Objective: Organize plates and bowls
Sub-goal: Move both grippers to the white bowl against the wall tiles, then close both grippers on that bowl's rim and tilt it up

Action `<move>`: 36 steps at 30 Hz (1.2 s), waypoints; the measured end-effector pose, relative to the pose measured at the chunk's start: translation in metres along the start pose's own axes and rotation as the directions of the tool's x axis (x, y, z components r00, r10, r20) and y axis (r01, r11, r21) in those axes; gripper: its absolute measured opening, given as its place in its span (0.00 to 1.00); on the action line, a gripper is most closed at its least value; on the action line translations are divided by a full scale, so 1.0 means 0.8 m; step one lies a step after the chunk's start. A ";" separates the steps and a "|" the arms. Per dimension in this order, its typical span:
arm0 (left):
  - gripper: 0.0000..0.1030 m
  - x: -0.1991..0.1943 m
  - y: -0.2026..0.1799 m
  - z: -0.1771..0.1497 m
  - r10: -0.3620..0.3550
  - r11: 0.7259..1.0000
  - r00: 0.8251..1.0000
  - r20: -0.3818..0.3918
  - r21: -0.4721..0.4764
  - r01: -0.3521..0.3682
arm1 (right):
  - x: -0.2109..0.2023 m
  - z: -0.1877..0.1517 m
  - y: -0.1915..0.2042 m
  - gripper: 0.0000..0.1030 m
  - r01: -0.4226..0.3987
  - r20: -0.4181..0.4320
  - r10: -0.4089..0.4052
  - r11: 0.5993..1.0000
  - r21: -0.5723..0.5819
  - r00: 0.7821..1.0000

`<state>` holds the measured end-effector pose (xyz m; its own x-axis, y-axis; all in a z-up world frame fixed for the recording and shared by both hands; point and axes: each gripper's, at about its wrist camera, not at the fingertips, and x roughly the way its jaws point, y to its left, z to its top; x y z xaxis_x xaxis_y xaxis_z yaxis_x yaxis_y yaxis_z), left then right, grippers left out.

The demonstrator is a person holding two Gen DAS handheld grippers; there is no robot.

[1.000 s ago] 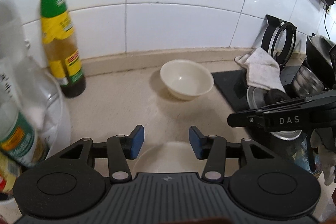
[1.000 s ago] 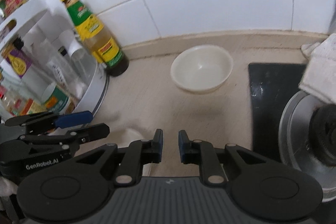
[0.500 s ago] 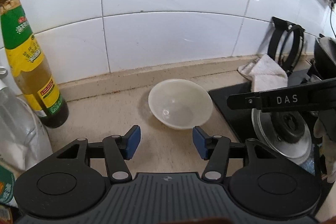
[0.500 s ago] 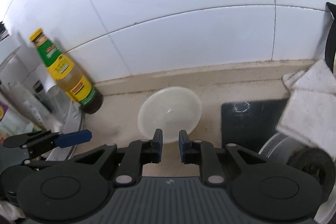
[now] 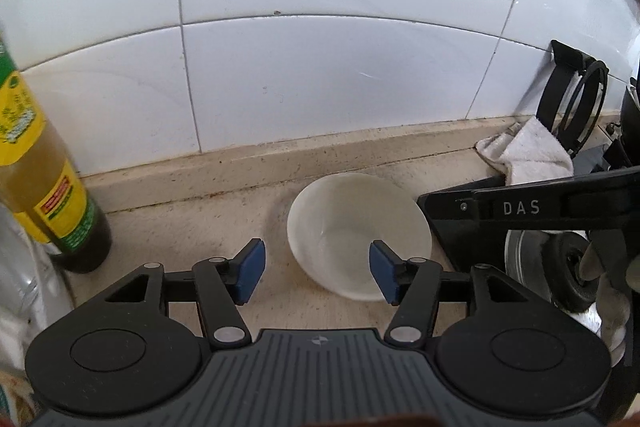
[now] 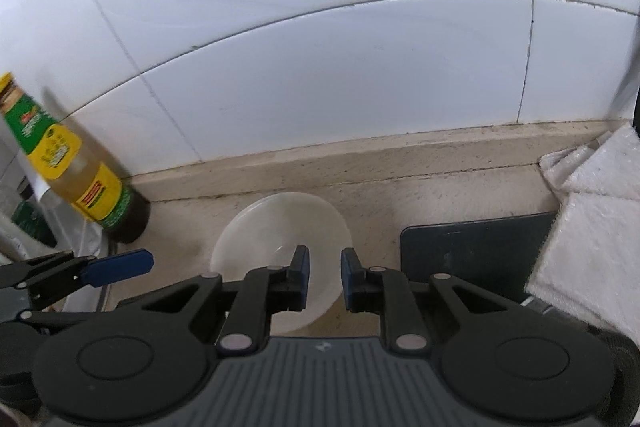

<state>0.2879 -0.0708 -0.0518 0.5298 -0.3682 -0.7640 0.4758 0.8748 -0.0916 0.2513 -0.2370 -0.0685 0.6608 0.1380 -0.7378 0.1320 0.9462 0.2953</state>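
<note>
A white bowl (image 5: 352, 223) stands empty and upright on the beige counter, close to the tiled wall. My left gripper (image 5: 316, 273) hovers at its near left rim with its jaws opening. Its right pad (image 5: 383, 273) shows over the bowl's inside and its left pad over bare counter; neither presses on it. In the right wrist view the bowl (image 6: 272, 231) lies just beyond my right gripper (image 6: 325, 267), which is shut with only a narrow slit and holds nothing. The right gripper's side (image 5: 520, 207) shows at the right of the left view; a left pad (image 6: 120, 267) shows at the left of the right view.
A tall sauce bottle (image 5: 52, 207) stands left of the bowl by the wall. To the right are a black cooktop (image 6: 472, 247), a white cloth (image 6: 592, 227), a metal lid with a black knob (image 5: 568, 267) and a black ring stand (image 5: 576, 107).
Both grippers have moved forward toward the wall and the bowl, which now sits right at their fingertips. The left jaws have spread wider. The right jaws kept their narrow slit.
</note>
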 end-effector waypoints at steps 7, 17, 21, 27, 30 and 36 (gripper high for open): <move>0.63 0.027 0.004 0.009 -0.020 0.999 0.999 -0.027 -0.034 0.019 | 0.018 0.006 -0.008 0.22 0.004 -0.009 -0.004 1.000 0.006 1.000; 0.64 0.049 0.003 0.009 -0.022 0.999 0.999 -0.050 -0.037 0.020 | 0.042 0.009 -0.019 0.23 0.006 -0.037 -0.005 1.000 0.023 0.999; 0.64 0.054 0.002 0.009 -0.025 0.999 0.998 -0.055 -0.037 0.023 | 0.047 0.009 -0.020 0.23 0.002 -0.041 -0.001 1.000 0.023 0.999; 0.64 0.059 0.002 0.010 -0.029 0.999 0.998 -0.052 -0.039 0.027 | 0.056 0.007 -0.021 0.23 -0.001 -0.054 0.002 1.000 0.021 0.999; 0.63 0.062 0.002 0.009 -0.029 0.999 0.998 -0.054 -0.037 0.027 | 0.059 0.005 -0.021 0.23 -0.008 -0.060 0.009 1.000 0.019 0.998; 0.59 0.066 0.001 0.009 -0.027 0.999 0.997 -0.071 -0.030 0.025 | 0.065 0.006 -0.023 0.23 -0.023 -0.068 0.025 0.999 0.031 0.997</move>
<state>0.3212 -0.0921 -0.0880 0.4655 -0.3680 -0.8049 0.4676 0.8744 -0.1294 0.2862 -0.2489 -0.1094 0.6124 0.1810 -0.7696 0.1401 0.9332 0.3309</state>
